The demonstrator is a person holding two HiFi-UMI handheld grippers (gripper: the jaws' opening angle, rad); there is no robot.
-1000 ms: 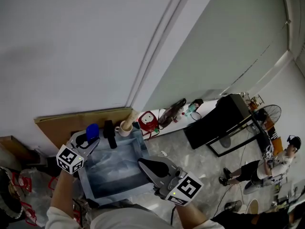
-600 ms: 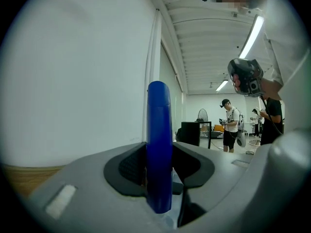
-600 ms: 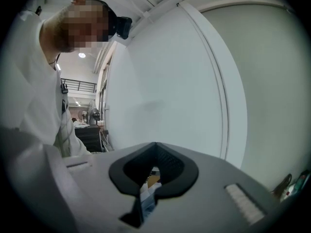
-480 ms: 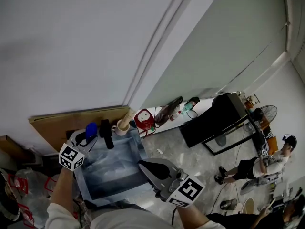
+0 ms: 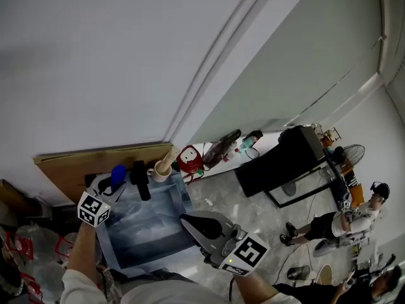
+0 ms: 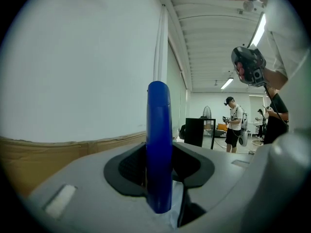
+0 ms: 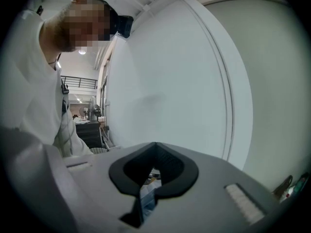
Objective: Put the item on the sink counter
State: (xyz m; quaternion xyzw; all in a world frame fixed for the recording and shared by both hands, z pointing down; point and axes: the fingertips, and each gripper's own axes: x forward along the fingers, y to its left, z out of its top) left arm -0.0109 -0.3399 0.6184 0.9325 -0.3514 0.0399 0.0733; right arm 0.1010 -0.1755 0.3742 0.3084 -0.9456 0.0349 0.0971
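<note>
Compared with a second ago, our left tool (image 5: 114, 181) sits slightly further in over the back-left corner of the sink (image 5: 147, 228). The right tool (image 5: 188, 219) has hardly shifted.

Head view: the left tool holds the blue item (image 5: 118, 173) just ahead of its tips. A black faucet (image 5: 139, 181) is close on its right and a cup (image 5: 158, 170) stands beyond that. The item is not yet down on the tabletop.

Left gripper view: the blue item stands upright, pinched edge-on between the jaws. The landing spot below is hidden from this view.

Right gripper view: the jaws are closed tip to tip, with nothing between them.

We judge the risks to be these. A thin piece held by its edge could pivot or slip. The strip of tabletop beneath the tool looks narrow, so a release too far right could knock the faucet or cup. A release too near us could drop the item into the sink.
</note>
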